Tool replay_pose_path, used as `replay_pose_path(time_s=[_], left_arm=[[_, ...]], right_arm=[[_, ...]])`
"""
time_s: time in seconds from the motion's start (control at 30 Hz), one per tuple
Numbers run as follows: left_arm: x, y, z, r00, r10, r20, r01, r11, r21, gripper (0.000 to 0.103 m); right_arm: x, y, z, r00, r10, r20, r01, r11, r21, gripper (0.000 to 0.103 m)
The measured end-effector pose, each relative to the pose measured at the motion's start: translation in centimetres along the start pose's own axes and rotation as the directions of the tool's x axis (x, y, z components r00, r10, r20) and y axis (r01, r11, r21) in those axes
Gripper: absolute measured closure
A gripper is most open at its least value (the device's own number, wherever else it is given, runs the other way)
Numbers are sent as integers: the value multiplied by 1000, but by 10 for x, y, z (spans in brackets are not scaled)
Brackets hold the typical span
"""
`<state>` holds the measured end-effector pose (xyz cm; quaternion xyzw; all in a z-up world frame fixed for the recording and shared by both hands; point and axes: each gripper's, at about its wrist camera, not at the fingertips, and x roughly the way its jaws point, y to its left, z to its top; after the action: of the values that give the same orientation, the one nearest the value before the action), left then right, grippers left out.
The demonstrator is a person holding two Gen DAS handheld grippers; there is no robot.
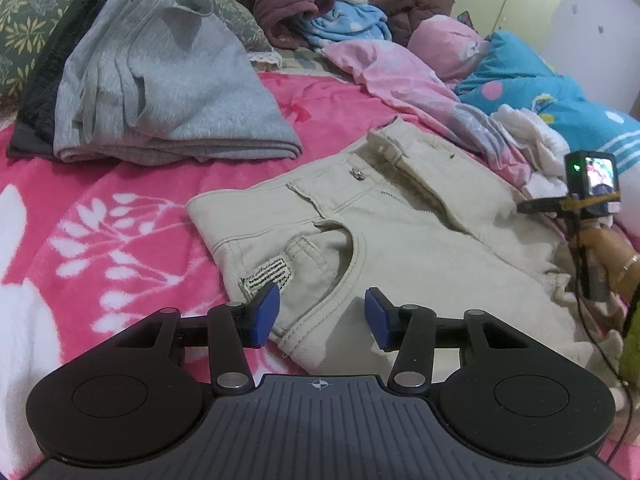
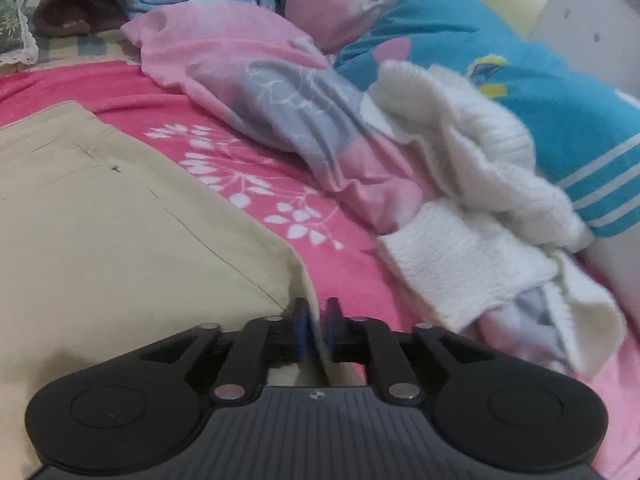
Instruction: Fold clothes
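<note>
Angling downward, right tool (image 2: 316, 326) pinches beige trousers (image 2: 120, 220) edge.

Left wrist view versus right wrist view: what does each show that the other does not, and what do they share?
Only the left wrist view shows the folded grey garment, the trousers' waistband and pocket label, the open left gripper over that pocket, and the other gripper's camera.

Only the right wrist view shows the right gripper with narrow jaws around the trousers' edge; whether the pads press is unclear.

Both show the beige trousers, pink blanket, white sweater and blue pillow.
</note>
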<state>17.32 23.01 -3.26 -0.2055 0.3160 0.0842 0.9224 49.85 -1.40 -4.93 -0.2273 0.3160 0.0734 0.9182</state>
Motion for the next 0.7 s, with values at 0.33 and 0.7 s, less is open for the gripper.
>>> replay_pose_path(time_s=[0.33, 0.7], left_arm=[[-26, 72, 11, 984, -129, 124, 162, 936, -313, 52], [-10, 91, 7, 979, -201, 44, 203, 908, -366, 53]], right_arm=[[-223, -65, -24, 943, 270, 196, -275, 962, -3, 64], [-340, 92, -134, 837, 546, 45, -487, 779, -396, 63]])
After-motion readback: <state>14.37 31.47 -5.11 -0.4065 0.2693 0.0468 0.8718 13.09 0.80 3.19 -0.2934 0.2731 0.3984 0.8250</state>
